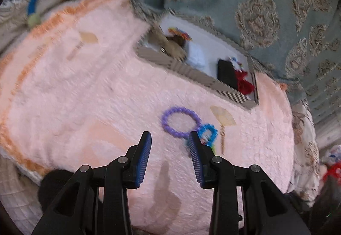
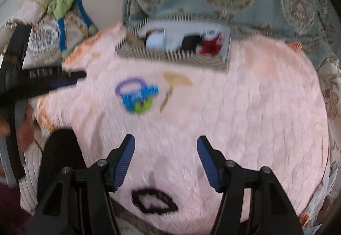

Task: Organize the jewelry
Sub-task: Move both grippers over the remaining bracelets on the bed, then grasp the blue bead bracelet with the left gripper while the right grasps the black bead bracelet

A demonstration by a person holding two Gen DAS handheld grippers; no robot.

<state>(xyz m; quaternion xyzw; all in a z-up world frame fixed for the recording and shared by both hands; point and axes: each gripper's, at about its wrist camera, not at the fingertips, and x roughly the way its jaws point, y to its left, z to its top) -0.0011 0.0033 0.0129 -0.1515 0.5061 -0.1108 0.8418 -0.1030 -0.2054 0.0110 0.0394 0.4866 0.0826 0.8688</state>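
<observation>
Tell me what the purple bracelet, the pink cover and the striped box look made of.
Purple bracelet: likely plastic beads, matte, judging by its evenly lumpy ring. Pink cover: soft plush or fleece fabric, with fuzzy nap and orange edging. Striped box: probably card or fabric-covered board, given its thin, stiff printed walls; blur leaves this open.

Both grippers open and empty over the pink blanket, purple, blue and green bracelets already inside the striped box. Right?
Not quite. The bracelets are outside the striped box, lying on the pink blanket: purple bracelet, blue bracelet, with the green bracelet showing in the right wrist view. Left gripper and right gripper are indeed open and empty.
</observation>
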